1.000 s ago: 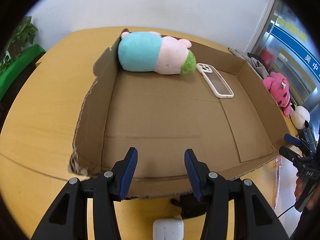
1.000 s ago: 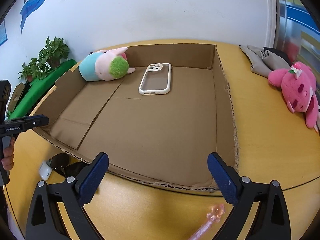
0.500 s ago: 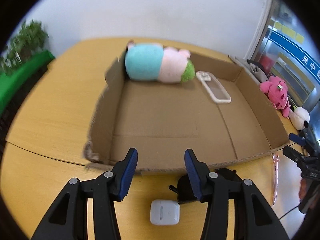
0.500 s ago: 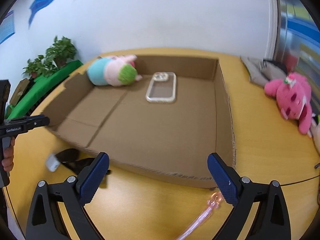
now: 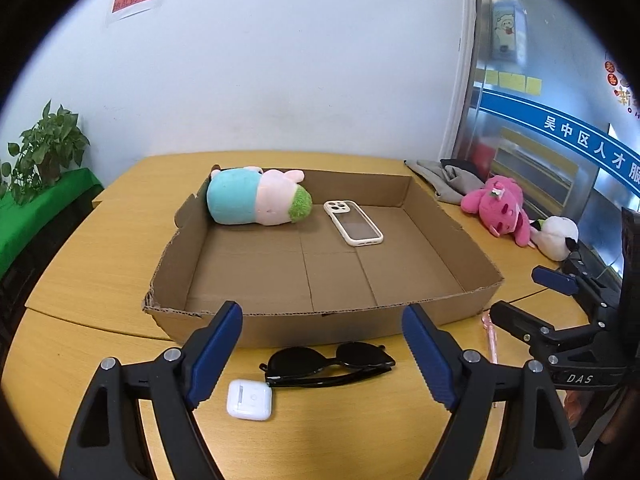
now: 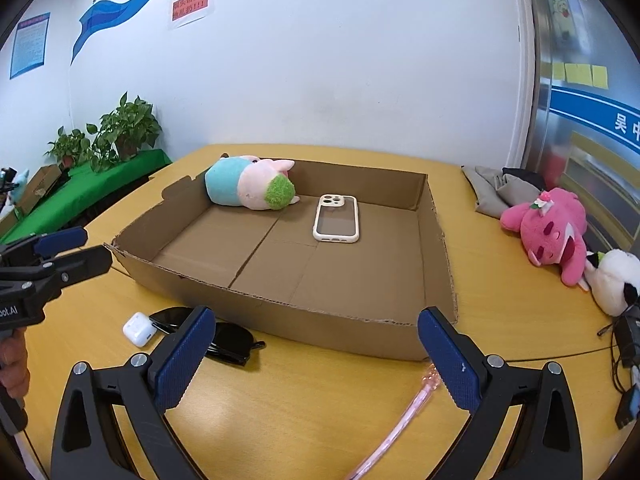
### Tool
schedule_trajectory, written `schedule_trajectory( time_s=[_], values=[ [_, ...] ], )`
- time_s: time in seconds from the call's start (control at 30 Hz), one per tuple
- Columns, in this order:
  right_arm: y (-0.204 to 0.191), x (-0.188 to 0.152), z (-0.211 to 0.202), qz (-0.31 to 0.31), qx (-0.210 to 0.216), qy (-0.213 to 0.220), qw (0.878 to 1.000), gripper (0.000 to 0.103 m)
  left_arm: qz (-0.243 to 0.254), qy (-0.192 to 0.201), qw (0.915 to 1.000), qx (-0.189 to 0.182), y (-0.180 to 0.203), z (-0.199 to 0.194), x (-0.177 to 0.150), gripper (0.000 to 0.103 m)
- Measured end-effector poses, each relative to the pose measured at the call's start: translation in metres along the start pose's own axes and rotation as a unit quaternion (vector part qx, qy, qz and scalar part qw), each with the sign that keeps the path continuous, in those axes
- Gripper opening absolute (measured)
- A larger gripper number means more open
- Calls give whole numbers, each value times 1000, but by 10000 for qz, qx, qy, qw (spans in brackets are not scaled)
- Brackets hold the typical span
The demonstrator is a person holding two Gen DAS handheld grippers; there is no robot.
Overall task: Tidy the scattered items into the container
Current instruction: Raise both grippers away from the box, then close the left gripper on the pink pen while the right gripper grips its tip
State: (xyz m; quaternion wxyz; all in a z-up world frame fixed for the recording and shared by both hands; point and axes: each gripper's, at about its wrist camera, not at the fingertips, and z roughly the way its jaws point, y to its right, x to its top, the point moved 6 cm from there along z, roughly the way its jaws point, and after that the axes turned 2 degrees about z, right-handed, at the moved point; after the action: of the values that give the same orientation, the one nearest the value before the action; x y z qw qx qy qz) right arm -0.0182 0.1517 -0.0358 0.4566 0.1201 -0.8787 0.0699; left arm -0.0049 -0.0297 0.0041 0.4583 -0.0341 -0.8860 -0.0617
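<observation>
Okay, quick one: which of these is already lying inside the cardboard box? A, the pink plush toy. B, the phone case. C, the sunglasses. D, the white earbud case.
B: the phone case lies flat on the floor of the cardboard box, while the sunglasses and white earbud case sit on the table in front of it and the pink plush toy lies off to its right.

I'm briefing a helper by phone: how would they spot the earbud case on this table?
Find the cardboard box on the wooden table. In front of its near wall, outside it, lie black sunglasses. The earbud case sits just beside them: small, white and rounded, the only white thing on that side.
</observation>
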Motion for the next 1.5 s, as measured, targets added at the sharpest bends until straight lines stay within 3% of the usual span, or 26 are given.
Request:
schedule_trajectory(
  time_s=[0.33, 0.47, 0.6, 0.73, 0.83, 0.97, 1.17, 1.23, 1.37, 1.47, 1.5],
  values=[
    [17, -15, 5, 220, 31, -152, 9996, 103, -186, -234, 9995, -82, -4, 3, -18, 82],
    [58, -28, 9, 605, -324, -231, 9974, 103, -236, -436, 9978, -435, 8, 12, -28, 82],
    [113, -46, 15, 1103, -681, -514, 9902, 103, 13, -734, 9939, -822, 39, 23, -46, 82],
    [150, -66, 36, 1424, -841, -1024, 9809, 103, 124, -1159, 9858, -1211, 76, 38, -67, 81],
    [160, -75, 57, 1565, -728, -1296, 9764, 102, 160, -1470, 9765, -1570, 105, 52, -81, 80],
    [161, -73, 79, 1489, -721, -1478, 9751, 94, -319, -1938, 9460, -2577, 142, 74, -97, 78],
    [161, -72, 89, 1457, -734, -1653, 9727, 87, -111, -2341, 9358, -2635, 183, 101, -115, 59],
    [160, -78, 91, 1408, -714, -1756, 9717, 82, 0, -2479, 9306, -2692, 194, 106, -120, 42],
    [160, -86, 90, 1246, -850, -1836, 9714, 75, 168, -2594, 9215, -2884, 215, 109, -125, 31],
    [159, -87, 90, 1122, -958, -1873, 9712, 67, 286, -2693, 9179, -2901, 225, 112, -130, 11],
    [158, -87, 90, 1077, -988, -1869, 9714, 64, 309, -2715, 9169, -2909, 227, 112, -131, 9]
  ],
)
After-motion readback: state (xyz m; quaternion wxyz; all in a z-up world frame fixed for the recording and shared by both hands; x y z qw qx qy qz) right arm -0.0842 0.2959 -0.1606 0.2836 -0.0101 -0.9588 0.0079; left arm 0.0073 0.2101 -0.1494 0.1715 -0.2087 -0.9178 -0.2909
